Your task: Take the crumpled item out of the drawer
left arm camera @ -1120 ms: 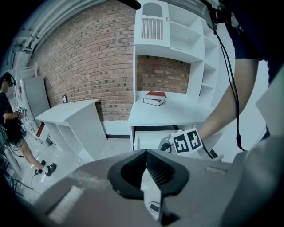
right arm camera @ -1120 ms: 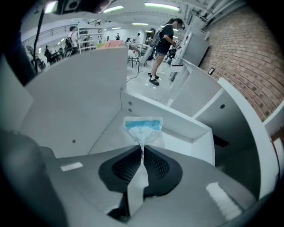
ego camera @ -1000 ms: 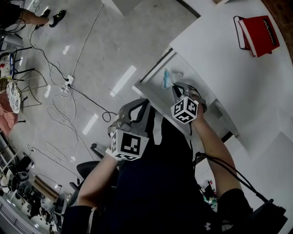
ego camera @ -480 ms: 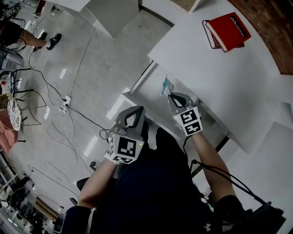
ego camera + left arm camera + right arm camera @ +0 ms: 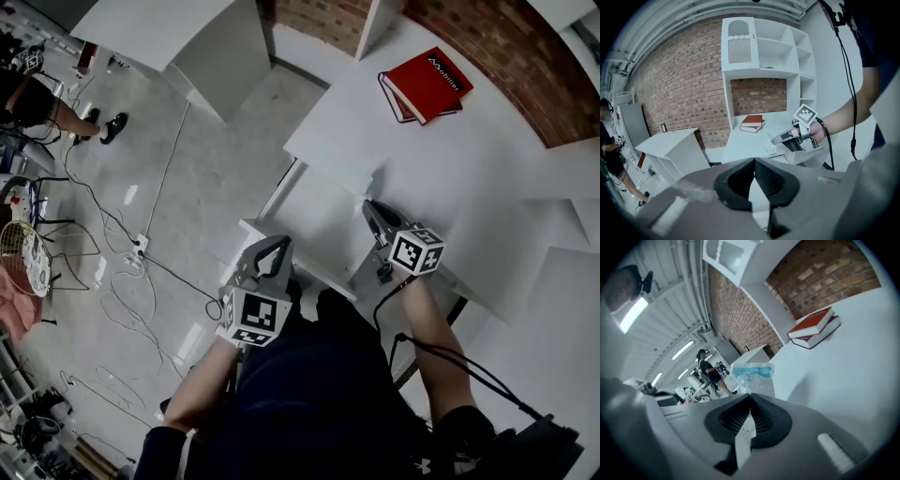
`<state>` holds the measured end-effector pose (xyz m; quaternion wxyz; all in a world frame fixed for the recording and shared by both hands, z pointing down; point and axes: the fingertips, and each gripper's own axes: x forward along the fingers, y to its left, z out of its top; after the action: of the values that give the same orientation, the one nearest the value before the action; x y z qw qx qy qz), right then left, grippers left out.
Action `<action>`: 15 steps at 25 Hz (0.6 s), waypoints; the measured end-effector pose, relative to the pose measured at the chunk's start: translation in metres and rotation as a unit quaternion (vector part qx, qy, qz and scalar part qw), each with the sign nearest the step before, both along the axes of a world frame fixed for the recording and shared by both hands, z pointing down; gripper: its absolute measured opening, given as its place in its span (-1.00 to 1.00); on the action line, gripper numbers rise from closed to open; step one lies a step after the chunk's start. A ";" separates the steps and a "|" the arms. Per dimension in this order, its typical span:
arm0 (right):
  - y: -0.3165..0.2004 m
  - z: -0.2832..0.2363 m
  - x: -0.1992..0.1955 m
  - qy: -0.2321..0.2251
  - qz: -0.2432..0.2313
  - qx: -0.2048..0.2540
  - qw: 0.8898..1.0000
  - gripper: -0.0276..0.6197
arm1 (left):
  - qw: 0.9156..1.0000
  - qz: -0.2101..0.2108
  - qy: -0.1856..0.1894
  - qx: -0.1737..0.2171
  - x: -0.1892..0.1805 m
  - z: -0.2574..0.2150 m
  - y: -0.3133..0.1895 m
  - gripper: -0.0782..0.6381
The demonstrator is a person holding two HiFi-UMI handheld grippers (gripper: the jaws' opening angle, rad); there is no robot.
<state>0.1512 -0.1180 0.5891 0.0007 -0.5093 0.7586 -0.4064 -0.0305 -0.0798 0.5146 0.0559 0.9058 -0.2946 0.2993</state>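
Note:
The crumpled item [image 5: 751, 371], a white and blue plastic wrapper, sticks up from the tips of my right gripper [image 5: 750, 397], whose jaws are pinched shut on it. In the head view that right gripper [image 5: 369, 205] hangs over the front edge of the white desk [image 5: 487, 169], above the open drawer [image 5: 319, 220]. The left gripper view shows the wrapper [image 5: 769, 146] dangling from the right gripper [image 5: 776, 140] above the desk. My left gripper [image 5: 278, 243] is shut with nothing in it, near the drawer's front; its jaws [image 5: 753, 162] meet tip to tip.
Red books [image 5: 427, 84] lie at the far end of the desk. A white cabinet [image 5: 178, 37] stands to the left, a white shelf unit [image 5: 759, 47] against the brick wall. Cables [image 5: 122, 253] trail over the floor, where a person [image 5: 37, 94] stands at far left.
My right gripper has risen out of the drawer with the wrapper and now sits over the desk edge. The left gripper stayed near the drawer front. The head view has tilted up.

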 end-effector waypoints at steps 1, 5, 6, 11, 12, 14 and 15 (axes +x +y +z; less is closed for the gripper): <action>-0.004 -0.001 0.006 -0.022 0.012 0.001 1.000 -0.88 | 1.000 0.000 -0.001 0.003 0.002 -0.003 -0.001 -0.77; -0.019 0.003 0.027 -0.083 0.051 -0.005 0.995 -0.88 | 1.000 -0.004 -0.005 0.010 0.002 -0.010 -0.004 -0.77; -0.023 0.005 0.031 -0.095 0.060 -0.007 0.994 -0.88 | 1.000 -0.006 -0.006 0.012 0.001 -0.011 -0.004 -0.77; -0.037 0.017 0.047 -0.142 0.099 -0.028 0.985 -0.88 | 1.000 -0.019 -0.012 0.014 -0.008 -0.015 -0.008 -0.77; -0.038 0.020 0.051 -0.140 0.107 -0.034 0.984 -0.87 | 1.000 -0.020 -0.012 0.014 -0.009 -0.015 -0.009 -0.77; -0.038 0.026 0.058 -0.121 0.118 -0.044 0.985 -0.84 | 1.000 -0.021 -0.012 0.014 -0.010 -0.015 -0.011 -0.77; -0.037 0.029 0.061 -0.107 0.122 -0.050 0.986 -0.81 | 1.000 -0.021 -0.011 0.013 -0.010 -0.015 -0.012 -0.77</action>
<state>0.2117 -0.1548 0.6183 0.1056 -0.5510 0.6653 -0.4926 -0.0408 -0.0913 0.5000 0.0467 0.8966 -0.3184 0.3041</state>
